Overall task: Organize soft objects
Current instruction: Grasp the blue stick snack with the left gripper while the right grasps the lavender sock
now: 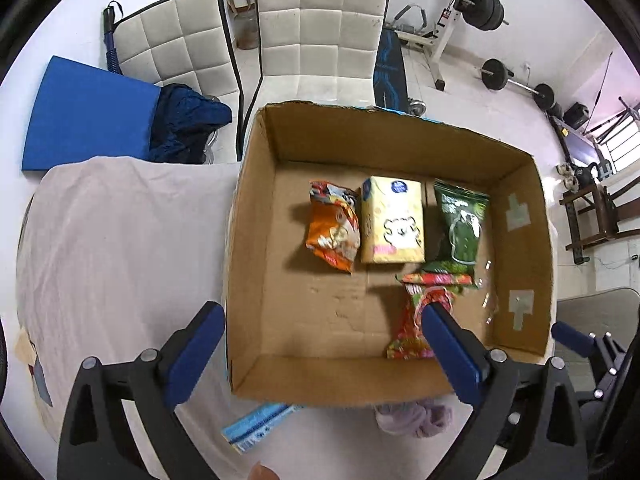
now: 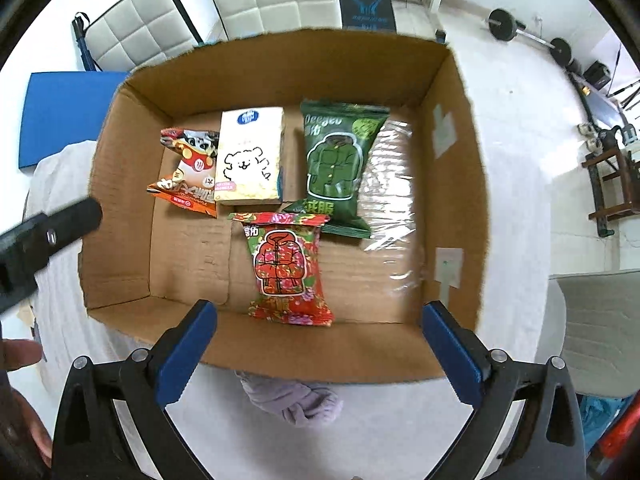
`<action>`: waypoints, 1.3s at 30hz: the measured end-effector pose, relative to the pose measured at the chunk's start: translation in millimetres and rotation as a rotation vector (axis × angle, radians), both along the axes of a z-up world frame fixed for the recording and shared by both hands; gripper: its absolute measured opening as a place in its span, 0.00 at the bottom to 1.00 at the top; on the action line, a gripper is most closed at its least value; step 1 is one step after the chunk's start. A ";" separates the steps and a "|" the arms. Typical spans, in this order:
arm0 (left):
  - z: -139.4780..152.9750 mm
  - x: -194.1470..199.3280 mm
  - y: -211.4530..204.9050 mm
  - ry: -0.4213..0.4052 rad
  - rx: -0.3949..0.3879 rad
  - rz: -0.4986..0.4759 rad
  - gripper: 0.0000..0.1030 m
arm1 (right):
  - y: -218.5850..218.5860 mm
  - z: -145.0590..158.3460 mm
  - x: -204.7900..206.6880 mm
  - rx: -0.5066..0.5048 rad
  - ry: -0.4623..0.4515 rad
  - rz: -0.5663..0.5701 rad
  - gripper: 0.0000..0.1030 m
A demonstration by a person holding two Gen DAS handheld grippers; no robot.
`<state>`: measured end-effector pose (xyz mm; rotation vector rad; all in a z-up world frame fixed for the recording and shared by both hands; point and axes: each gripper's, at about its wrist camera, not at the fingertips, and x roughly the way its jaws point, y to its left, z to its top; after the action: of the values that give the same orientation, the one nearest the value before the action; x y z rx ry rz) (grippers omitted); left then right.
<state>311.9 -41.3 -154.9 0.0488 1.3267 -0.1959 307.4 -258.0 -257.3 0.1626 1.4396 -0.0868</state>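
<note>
An open cardboard box [image 2: 456,152] holds an orange packet [image 2: 188,172], a yellow tissue pack [image 2: 248,156], a green packet [image 2: 340,160], a red floral packet [image 2: 288,268] and a clear plastic bag [image 2: 390,208]. The same items show in the left wrist view: orange packet [image 1: 332,226], tissue pack [image 1: 394,220], green packet [image 1: 460,224], red packet [image 1: 416,320]. My left gripper [image 1: 320,328] is open and empty over the box's near left wall. My right gripper [image 2: 320,320] is open and empty above the box's near wall. A lilac soft cloth [image 2: 296,400] lies in front of the box.
The box [image 1: 256,240] stands on a table with a pale cloth [image 1: 120,240]. A light blue packet [image 1: 256,426] lies before the box, by the lilac cloth [image 1: 412,420]. Padded chairs [image 1: 320,28], a blue mat [image 1: 88,112] and gym gear [image 1: 480,8] stand behind.
</note>
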 end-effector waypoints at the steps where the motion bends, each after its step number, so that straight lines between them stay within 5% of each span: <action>1: 4.0 -4.9 -0.2 -0.007 0.001 -0.002 0.98 | -0.4 6.5 -1.6 -0.004 -0.010 0.000 1.00; 15: 72.5 -72.8 7.6 -0.179 -0.035 -0.003 0.98 | 5.6 86.8 -54.7 -0.050 -0.201 -0.009 1.00; 29: 121.1 -106.5 16.5 -0.272 -0.047 -0.014 0.98 | 16.7 143.0 -99.0 -0.027 -0.289 -0.008 1.00; 34: 92.6 -114.0 32.0 -0.258 0.052 -0.006 0.98 | 32.4 107.7 -94.1 0.026 -0.195 0.087 1.00; 39: 15.3 -119.1 59.8 -0.102 0.123 0.021 0.98 | 61.9 10.7 -92.4 0.019 0.025 0.225 1.00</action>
<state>192.8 18.5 -139.6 0.1465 1.2354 -0.0925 214.9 -196.1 -246.6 0.0141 1.4753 0.1098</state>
